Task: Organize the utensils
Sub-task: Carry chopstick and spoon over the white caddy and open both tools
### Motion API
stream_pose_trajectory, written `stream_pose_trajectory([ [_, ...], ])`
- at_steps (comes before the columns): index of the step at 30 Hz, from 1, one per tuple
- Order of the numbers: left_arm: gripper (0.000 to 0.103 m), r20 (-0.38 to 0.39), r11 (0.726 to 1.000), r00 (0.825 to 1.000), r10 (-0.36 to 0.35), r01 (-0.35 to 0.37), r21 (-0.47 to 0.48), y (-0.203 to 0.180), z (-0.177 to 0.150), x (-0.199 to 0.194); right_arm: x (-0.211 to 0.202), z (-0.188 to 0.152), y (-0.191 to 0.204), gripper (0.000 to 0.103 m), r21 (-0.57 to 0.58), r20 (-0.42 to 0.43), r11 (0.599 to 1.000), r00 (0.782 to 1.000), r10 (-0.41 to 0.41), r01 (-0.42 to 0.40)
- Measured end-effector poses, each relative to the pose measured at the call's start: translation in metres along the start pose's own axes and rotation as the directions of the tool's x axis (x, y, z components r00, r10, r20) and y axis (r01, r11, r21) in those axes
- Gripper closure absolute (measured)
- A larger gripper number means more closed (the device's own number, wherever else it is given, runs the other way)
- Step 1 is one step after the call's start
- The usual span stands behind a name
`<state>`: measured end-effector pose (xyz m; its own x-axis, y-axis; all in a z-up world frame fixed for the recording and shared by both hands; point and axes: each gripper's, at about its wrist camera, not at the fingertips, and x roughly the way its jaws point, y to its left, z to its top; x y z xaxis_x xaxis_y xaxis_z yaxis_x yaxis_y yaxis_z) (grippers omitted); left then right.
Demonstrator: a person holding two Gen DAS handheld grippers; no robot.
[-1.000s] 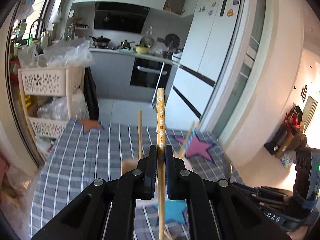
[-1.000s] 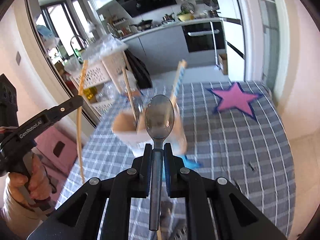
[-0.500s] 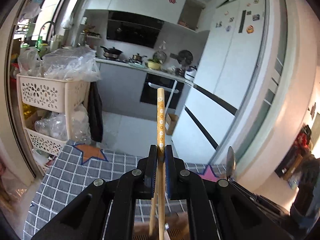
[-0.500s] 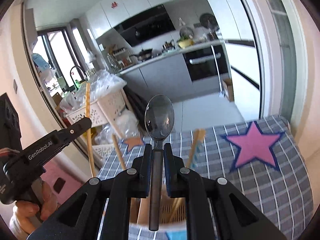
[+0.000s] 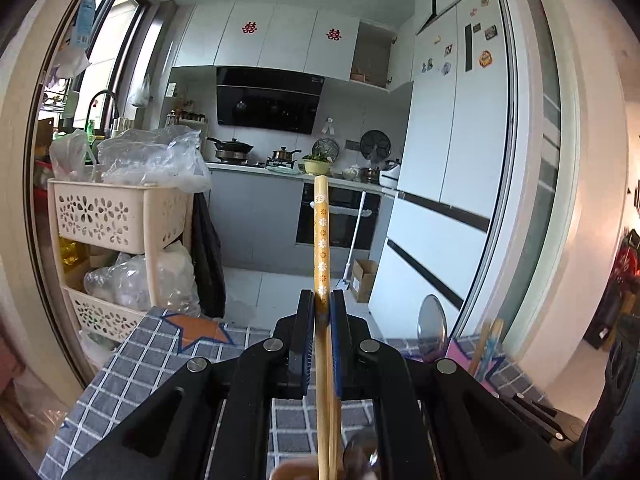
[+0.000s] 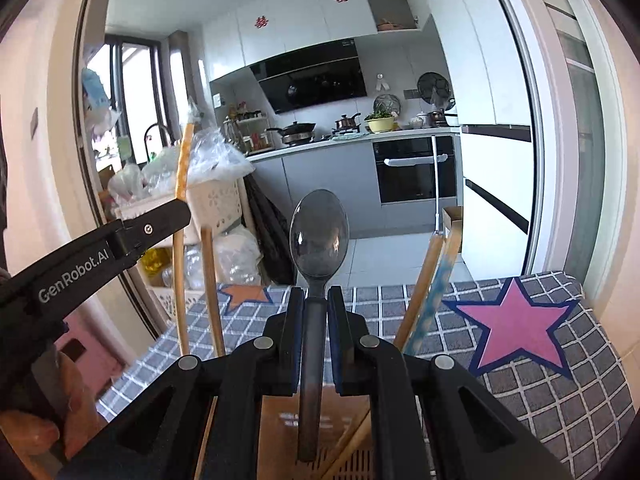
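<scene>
My left gripper [image 5: 321, 300] is shut on a yellow chopstick with white flowers [image 5: 321, 232], held upright. From the right wrist view the same gripper [image 6: 176, 204] and chopstick [image 6: 183, 164] show at left. My right gripper [image 6: 315, 300] is shut on a metal spoon [image 6: 319, 232], bowl up, its handle end reaching down over a tan utensil holder [image 6: 280, 420]. The spoon's bowl [image 5: 432, 322] also shows in the left wrist view. Several chopsticks [image 6: 424, 288] stand in the holder, one with a blue pattern [image 6: 438, 280].
A grey checked tablecloth [image 6: 540, 392] with a pink star [image 6: 516, 328] and an orange star [image 5: 196, 328] covers the table. A cream basket shelf [image 5: 116, 216] with plastic bags stands beyond the table's far left. Kitchen counter and fridge [image 5: 448, 184] lie behind.
Both grippers have tilted upward, so the views show more kitchen and less table. The spoon and the chopstick now stand over the holder, lower ends near its mouth.
</scene>
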<state>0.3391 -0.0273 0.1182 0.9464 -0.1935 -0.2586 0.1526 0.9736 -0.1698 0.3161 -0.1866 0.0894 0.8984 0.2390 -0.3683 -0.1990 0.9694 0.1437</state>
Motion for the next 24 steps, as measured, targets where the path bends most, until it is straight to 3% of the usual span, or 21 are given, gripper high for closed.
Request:
stream_pose_trajectory([
  [8,0.063,-0.052,0.997,0.998,0.040,-0.037,0.072,-0.009,-0.036,-0.013,-0.014,-0.025,0.000,0.091,-0.026,-0.029,1.000,1.000,-0.007,0.007],
  [17,0.063,-0.141,0.996,0.988,0.058,-0.048,0.075,-0.006,-0.048,-0.021,-0.022,-0.022,-0.009,0.089,0.006,-0.091,1.000,0.996,0.018,-0.018],
  [18,0.063,-0.147,0.996,0.987,0.059,-0.049,0.071,-0.005,-0.047,-0.022,-0.024,-0.021,-0.009,0.086,0.009,-0.096,1.000,0.995,0.022,-0.021],
  [21,0.063,-0.163,0.996,0.984,0.067,-0.057,0.064,-0.004,-0.046,-0.029,-0.029,-0.019,-0.013,0.064,0.034,-0.113,0.999,0.993,0.033,-0.029],
  [24,0.063,-0.176,0.996,0.982,0.072,-0.062,0.062,-0.003,-0.044,-0.039,-0.038,-0.017,-0.017,0.063,0.067,-0.122,0.997,0.992,0.031,-0.023],
])
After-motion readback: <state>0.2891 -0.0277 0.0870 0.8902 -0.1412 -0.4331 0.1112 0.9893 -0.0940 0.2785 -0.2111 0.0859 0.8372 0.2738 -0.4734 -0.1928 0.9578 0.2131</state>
